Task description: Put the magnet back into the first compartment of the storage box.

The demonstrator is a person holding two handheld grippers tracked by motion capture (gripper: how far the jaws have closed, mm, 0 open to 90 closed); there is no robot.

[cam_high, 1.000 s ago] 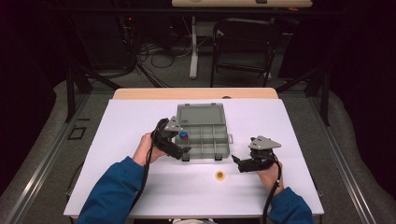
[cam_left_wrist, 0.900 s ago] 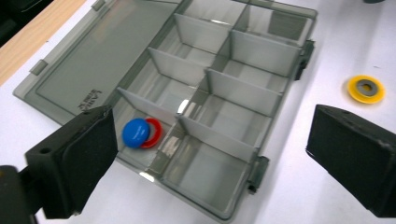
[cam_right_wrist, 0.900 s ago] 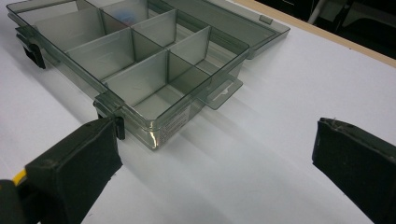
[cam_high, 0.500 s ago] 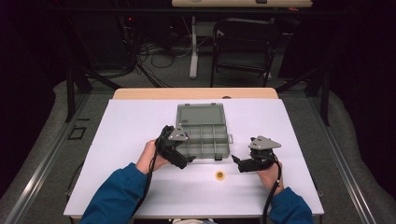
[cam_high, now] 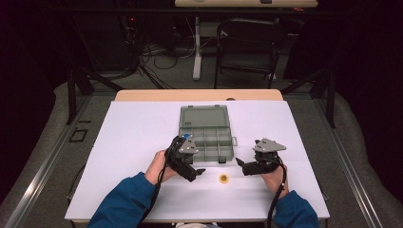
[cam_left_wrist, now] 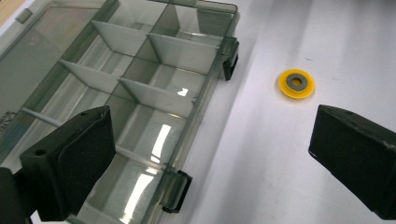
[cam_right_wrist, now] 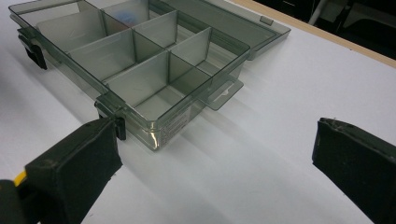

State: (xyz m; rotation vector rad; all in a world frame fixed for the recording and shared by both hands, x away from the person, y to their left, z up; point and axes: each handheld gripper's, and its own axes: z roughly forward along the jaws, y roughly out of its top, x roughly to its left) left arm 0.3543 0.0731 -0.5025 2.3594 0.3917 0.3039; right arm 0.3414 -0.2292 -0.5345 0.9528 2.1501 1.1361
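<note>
A smoky clear organizer box [cam_high: 212,141] lies in the middle of the white table with its lid [cam_high: 204,116] folded back. Dividers split it into several compartments [cam_left_wrist: 154,70] [cam_right_wrist: 140,65]. A small blue item [cam_high: 187,137] [cam_right_wrist: 127,16] sits in a left compartment. A yellow ring with a grey centre [cam_high: 223,178] [cam_left_wrist: 296,83] lies on the table in front of the box. My left gripper [cam_high: 194,173] [cam_left_wrist: 210,140] is open, just left of the ring, beside the box's front edge. My right gripper [cam_high: 241,166] [cam_right_wrist: 215,144] is open to the ring's right, pointing at the box's front right corner.
The white table top [cam_high: 133,142] has bare room left and right of the box. A wooden strip [cam_high: 199,95] runs along its far edge. Beyond it stand a black chair [cam_high: 247,42] and floor cables [cam_high: 161,52].
My left gripper has drawn back from over the box's left compartments toward the front and now faces the yellow ring. The right gripper has stayed where it was.
</note>
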